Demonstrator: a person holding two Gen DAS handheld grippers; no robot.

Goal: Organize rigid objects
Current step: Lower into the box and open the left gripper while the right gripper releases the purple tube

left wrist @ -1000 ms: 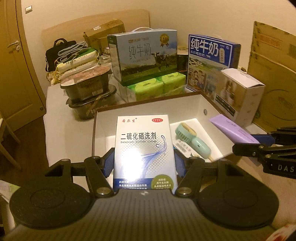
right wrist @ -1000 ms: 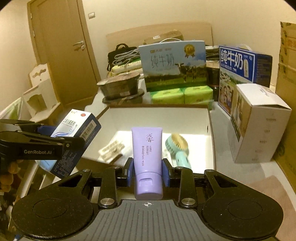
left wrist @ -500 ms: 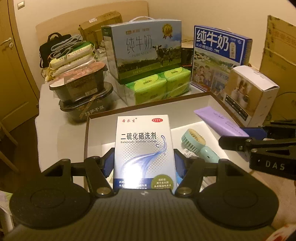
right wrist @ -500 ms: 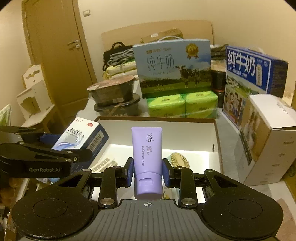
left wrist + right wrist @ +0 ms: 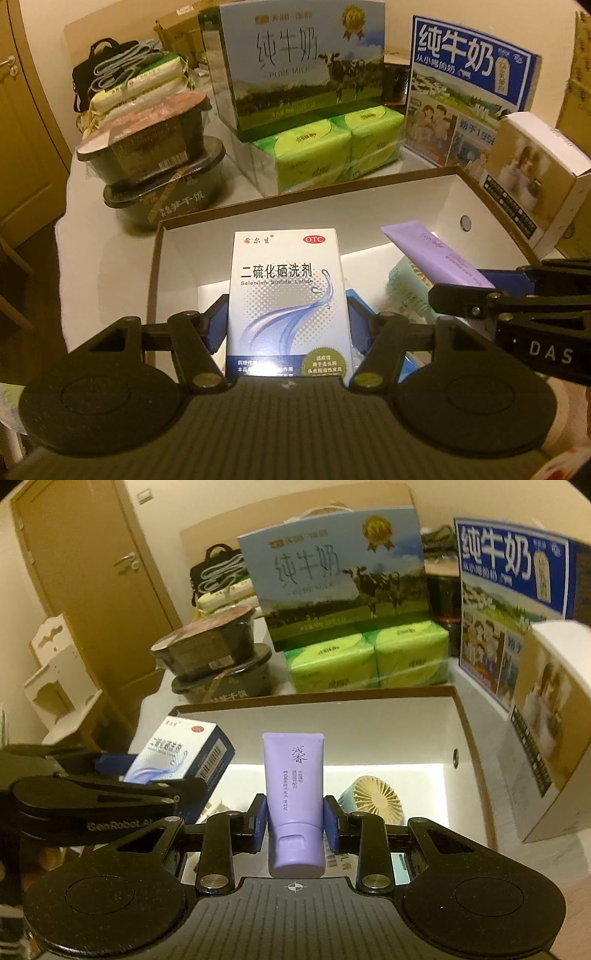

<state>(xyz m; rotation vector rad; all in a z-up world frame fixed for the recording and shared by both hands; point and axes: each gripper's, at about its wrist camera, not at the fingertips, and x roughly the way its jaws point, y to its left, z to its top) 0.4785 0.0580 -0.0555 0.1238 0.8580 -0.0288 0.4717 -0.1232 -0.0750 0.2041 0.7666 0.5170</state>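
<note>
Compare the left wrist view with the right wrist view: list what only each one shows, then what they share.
Only the left wrist view shows the lotion box front on, clamped in the left gripper.

Only the right wrist view shows the door, the white shelf, and the fan's round grille.

Both show the open white box, the purple tube in the right gripper, and the green tissue packs.

The lotion carton (image 5: 287, 295) is glossy printed card, and the lilac tube (image 5: 294, 794) is smooth, matt-looking plastic. The open box (image 5: 369, 206) has plain white card walls with a brown raw edge. The tissue packs (image 5: 332, 147) wear shiny plastic film, and each claw's housing is matt black, finely grained plastic.
</note>
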